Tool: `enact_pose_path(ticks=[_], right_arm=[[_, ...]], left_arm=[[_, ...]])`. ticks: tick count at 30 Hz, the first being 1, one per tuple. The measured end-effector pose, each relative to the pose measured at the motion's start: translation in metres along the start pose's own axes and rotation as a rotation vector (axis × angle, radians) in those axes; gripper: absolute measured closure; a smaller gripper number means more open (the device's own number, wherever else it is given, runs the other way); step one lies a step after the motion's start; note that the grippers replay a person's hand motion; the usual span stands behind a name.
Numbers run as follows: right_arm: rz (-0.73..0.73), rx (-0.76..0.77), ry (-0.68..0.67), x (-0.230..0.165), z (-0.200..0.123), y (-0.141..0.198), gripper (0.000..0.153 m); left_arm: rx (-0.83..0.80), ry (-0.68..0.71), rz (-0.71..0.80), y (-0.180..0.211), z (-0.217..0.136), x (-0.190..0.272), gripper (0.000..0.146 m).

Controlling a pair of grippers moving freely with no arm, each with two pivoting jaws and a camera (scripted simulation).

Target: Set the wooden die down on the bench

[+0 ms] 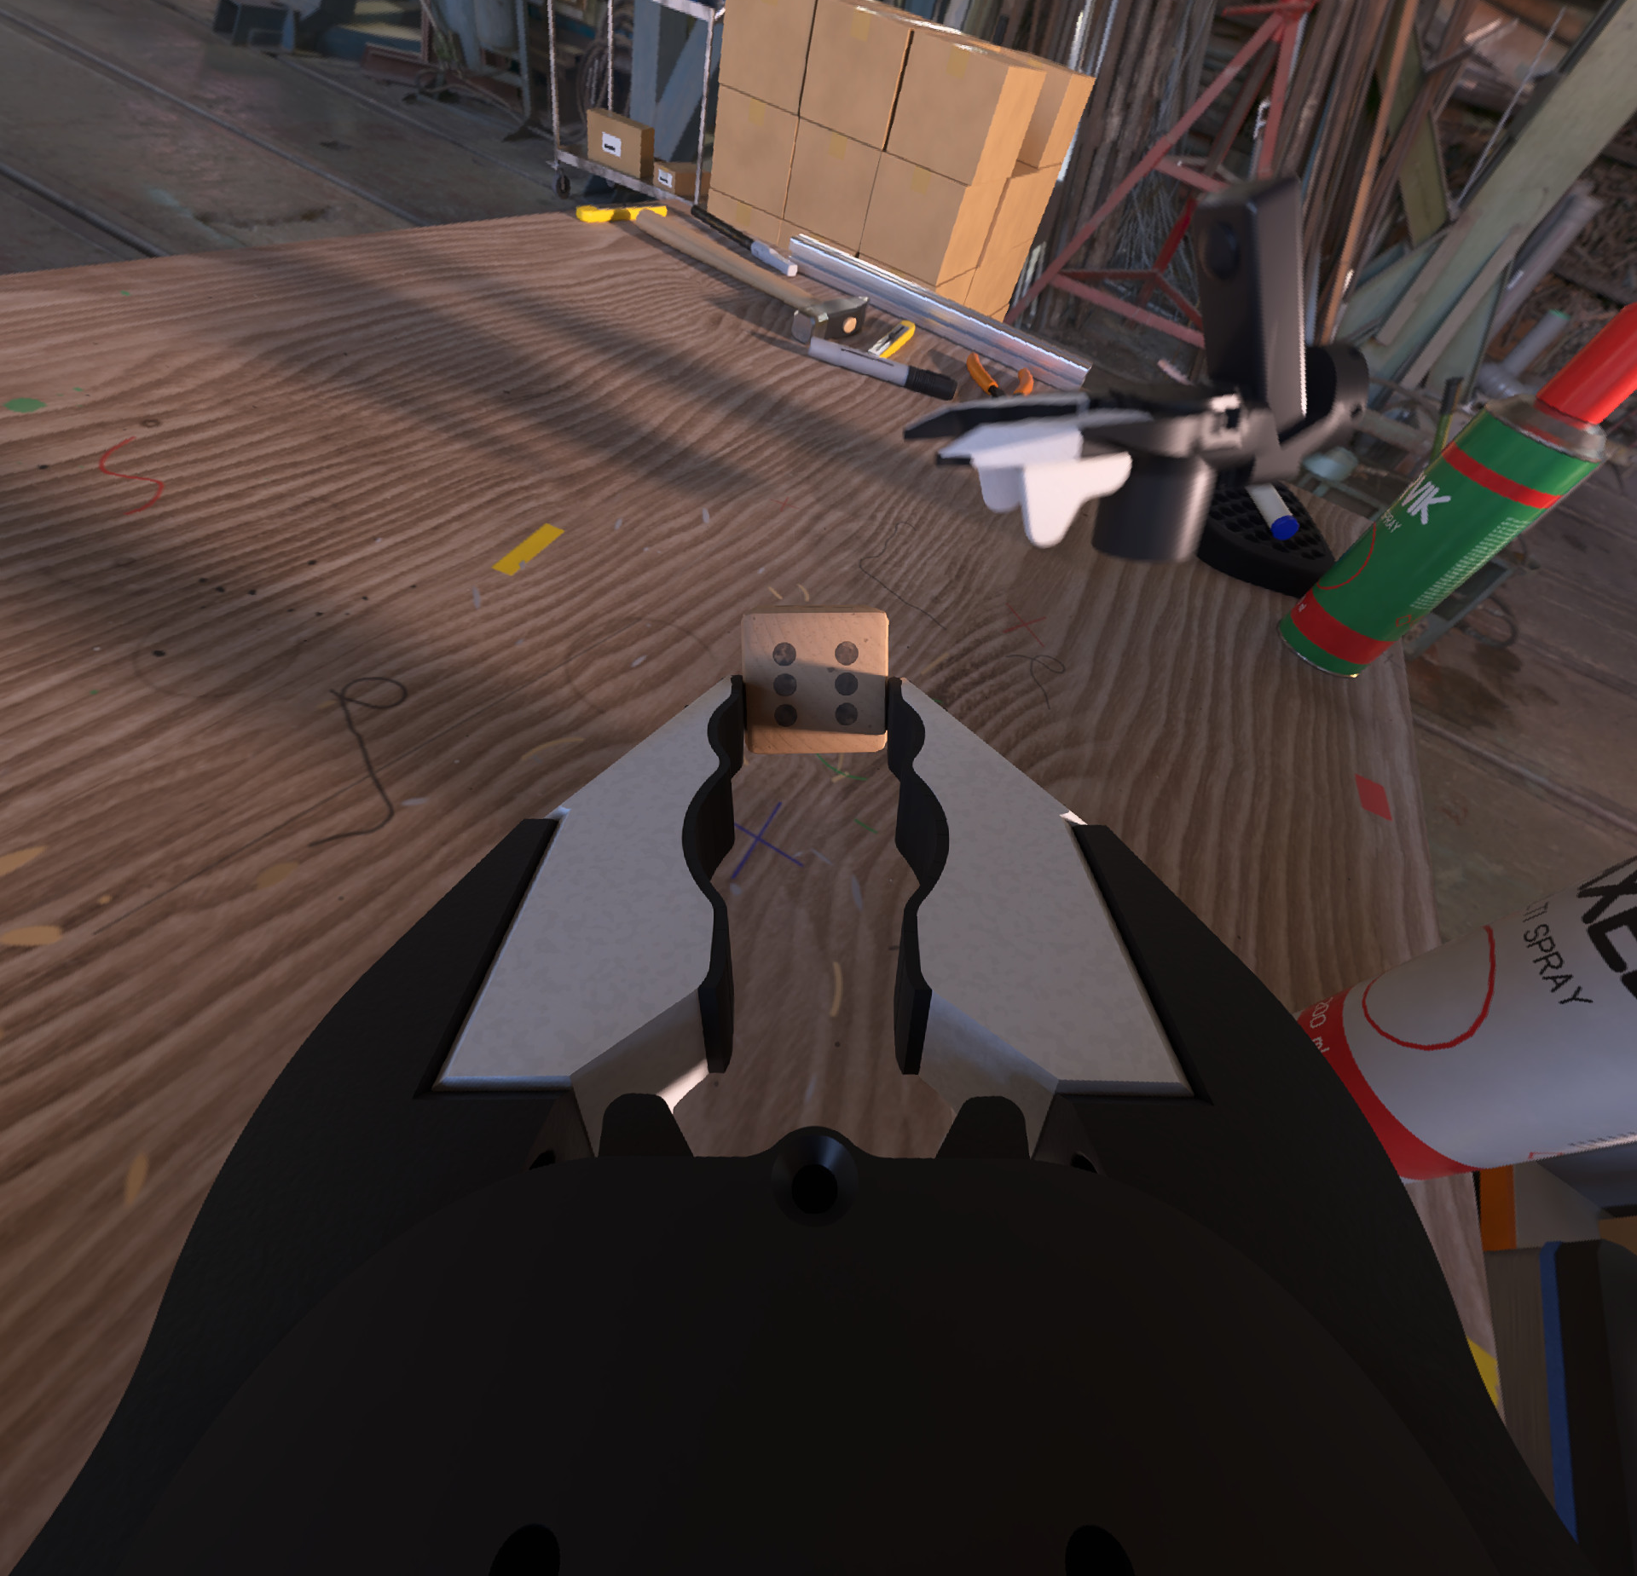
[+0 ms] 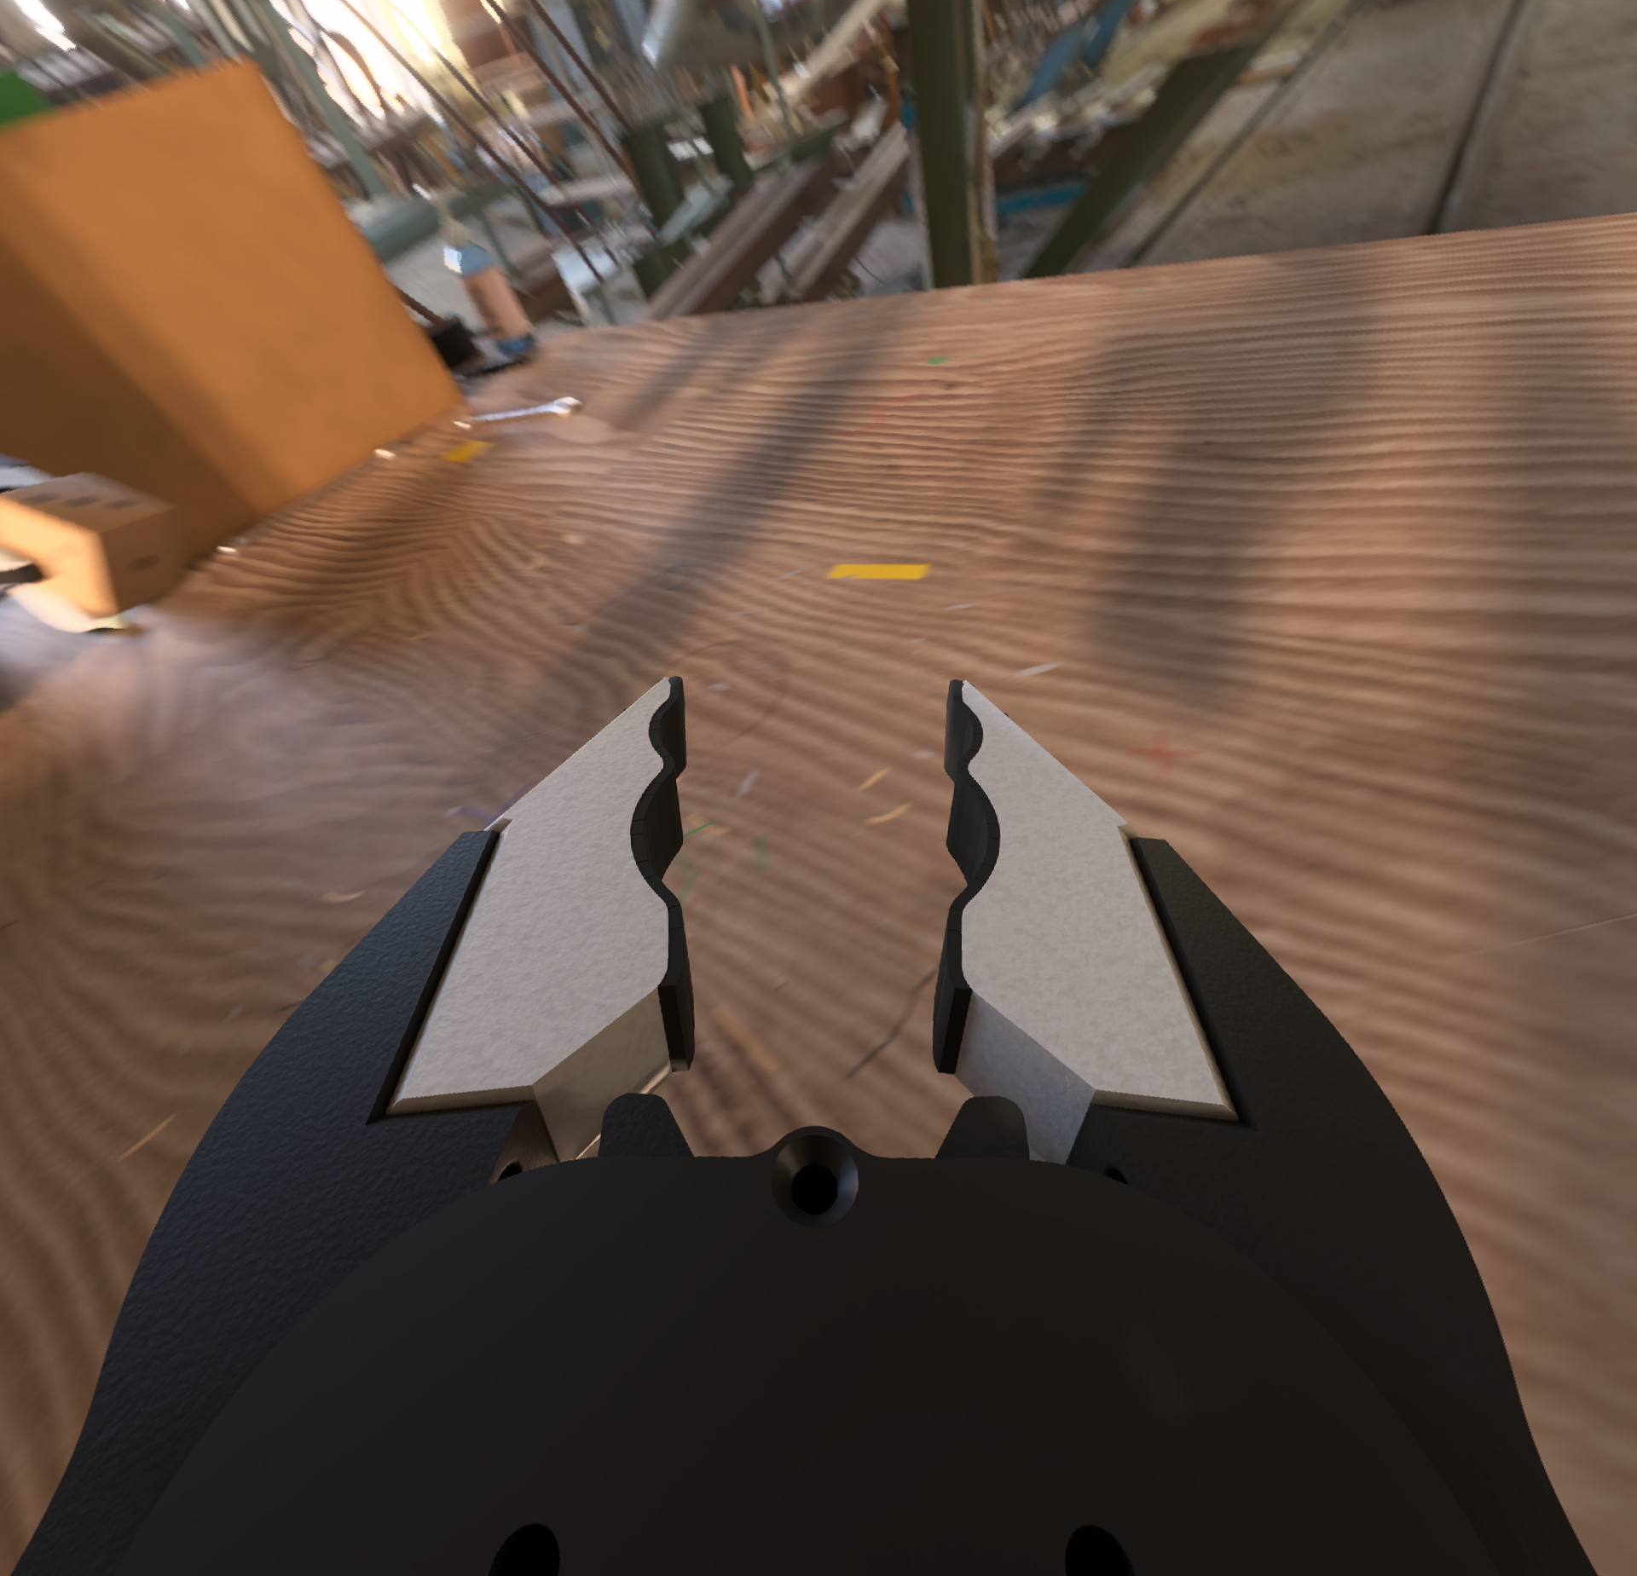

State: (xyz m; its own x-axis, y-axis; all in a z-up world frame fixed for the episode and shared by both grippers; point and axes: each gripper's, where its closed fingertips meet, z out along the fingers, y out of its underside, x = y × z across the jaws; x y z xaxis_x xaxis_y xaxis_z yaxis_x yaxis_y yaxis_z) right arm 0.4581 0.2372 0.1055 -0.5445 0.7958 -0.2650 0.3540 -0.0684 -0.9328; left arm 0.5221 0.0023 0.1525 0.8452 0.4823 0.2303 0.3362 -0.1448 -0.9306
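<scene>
The left gripper [image 1: 815, 710], black-bodied with pale grey finger plates and wavy black pads, is clenching a small light-wooden die [image 1: 815, 679] between its fingertips; the face turned toward the camera is showing six dark pips, and the pads are pressing on the cube's two side faces. The die is sitting over the broad brown wood-grain bench [image 1: 354, 559], whose top is marked with scribbles and flecks of colour; whether the cube is touching the surface cannot be told. Farther off to the right, the right gripper [image 1: 965, 457] is hovering above the bench, and in its own view [image 2: 815, 736] its fingers are standing well apart with nothing between them. A green spray can with red bands [image 1: 1435, 542] is leaning at the bench's right edge, with a white and red spray can [image 1: 1488, 1055] nearer the camera. At the far edge a wooden-handled hammer [image 1: 762, 280] and a grey marker pen [image 1: 877, 366] are lying before stacked brown cardboard boxes [image 1: 886, 117].
</scene>
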Motion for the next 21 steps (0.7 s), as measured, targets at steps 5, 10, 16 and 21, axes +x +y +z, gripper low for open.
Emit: enact_pose_path(ticks=[5,10,16,21], right_arm=[[0.037,0.017,-0.183,-0.048,-0.012,0.028,0.098],[-0.014,-0.04,-0.153,-0.051,-0.01,0.041,0.098],[-0.115,-0.023,-0.113,-0.056,-0.014,0.034,0.1],[-0.127,-0.039,-0.109,-0.055,-0.016,0.035,0.1]], left_arm=[[-0.069,-0.015,0.017,0.009,0.014,-0.002,0.114],[-0.527,-0.201,0.027,0.045,0.03,-0.037,0.114],[-0.798,-0.281,0.012,0.057,0.076,-0.074,0.114],[-0.893,-0.26,-0.028,0.072,0.103,-0.082,0.114]])
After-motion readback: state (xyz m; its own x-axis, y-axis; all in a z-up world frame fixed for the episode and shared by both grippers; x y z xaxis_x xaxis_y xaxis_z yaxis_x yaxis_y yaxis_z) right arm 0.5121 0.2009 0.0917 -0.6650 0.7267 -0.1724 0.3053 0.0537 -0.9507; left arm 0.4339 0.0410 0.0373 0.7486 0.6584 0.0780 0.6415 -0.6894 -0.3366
